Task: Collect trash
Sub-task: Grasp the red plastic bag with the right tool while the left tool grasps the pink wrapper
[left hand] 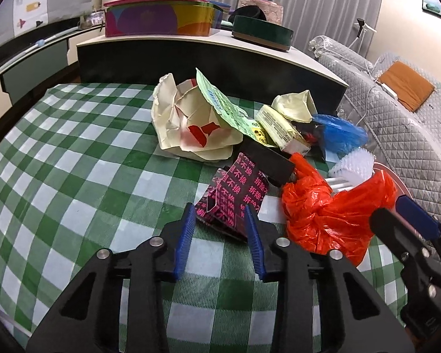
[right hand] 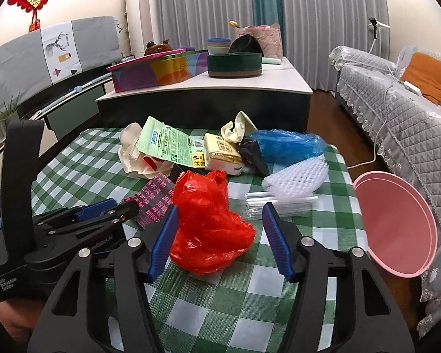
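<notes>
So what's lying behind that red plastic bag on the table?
Behind the red bag lie a yellow packet, a black bag, a blue bag and white foam netting. Anything beneath the bag is hidden.

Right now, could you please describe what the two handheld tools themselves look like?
Both look alike. The left tool and right tool each have a matte black frame with triangular cut-outs, silver rivets at the pivots, and two fingers faced with ribbed blue pads. From the right wrist view, the left tool's black body carries small white lettering reading "Data Acquisition System". No cables or sleeves are visible.
</notes>
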`<state>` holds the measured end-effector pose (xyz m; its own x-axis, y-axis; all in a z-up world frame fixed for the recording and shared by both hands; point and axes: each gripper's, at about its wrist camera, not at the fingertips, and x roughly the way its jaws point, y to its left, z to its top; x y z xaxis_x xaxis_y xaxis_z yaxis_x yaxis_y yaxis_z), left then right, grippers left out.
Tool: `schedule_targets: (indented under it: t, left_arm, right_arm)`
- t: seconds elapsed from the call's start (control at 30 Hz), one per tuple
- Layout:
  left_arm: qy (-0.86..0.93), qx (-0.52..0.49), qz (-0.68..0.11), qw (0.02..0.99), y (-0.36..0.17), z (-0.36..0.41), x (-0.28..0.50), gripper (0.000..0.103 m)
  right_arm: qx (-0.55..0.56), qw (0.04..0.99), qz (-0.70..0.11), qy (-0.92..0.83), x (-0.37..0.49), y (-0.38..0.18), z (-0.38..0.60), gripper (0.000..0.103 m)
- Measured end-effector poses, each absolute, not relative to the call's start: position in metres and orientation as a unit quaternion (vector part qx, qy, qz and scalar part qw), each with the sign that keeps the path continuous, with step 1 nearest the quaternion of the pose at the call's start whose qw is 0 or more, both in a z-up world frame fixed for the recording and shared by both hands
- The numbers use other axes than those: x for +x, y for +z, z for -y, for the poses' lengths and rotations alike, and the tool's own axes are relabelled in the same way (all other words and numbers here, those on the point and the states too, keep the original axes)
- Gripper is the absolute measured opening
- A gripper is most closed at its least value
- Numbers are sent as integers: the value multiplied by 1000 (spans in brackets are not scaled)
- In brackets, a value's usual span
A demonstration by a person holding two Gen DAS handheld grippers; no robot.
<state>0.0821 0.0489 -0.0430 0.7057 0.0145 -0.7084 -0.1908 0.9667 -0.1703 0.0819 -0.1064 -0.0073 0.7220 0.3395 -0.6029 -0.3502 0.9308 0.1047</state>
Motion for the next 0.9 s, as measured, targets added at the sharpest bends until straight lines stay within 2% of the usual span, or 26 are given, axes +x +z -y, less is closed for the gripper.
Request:
schedule_targets:
  t: [0.13,0.3,0.47,0.5,0.53,0.63,0.73,0.9]
  left_arm:
    - [52,-125,-387,912,-46,-50,84,33]
    - [44,-133,-388,911,-45,-50,85,18]
    - [33,-138,-381,914,-40,-52,83,11]
    - [31,-136,-378,915,-38,-51,82,10]
    - [30,-135,-376,916,-37,-51,81,10]
    - [25,-134,-372,918,-33,-50,77,9]
    - [22,-131,-368,920,-28,-48,73,9]
    - [17,-124,-354,927,-17,-45,64,9]
  right_arm:
    - [-11,927,-322,192,83,-8,105,57]
    - [-23,929,-307,206,79,-3,101,58]
    - [-34,924,-317,211,83,-6,95,57]
    - [-31,923,-321,210,84,-6,96,50]
    - [-28,922,-324,210,85,-7,97,39]
    - [-26,920,-330,210,86,-8,98,25]
    - [-23,920,-326,214,83,-4,100,19]
    - [-28,928,-307,208,72,7,104,17]
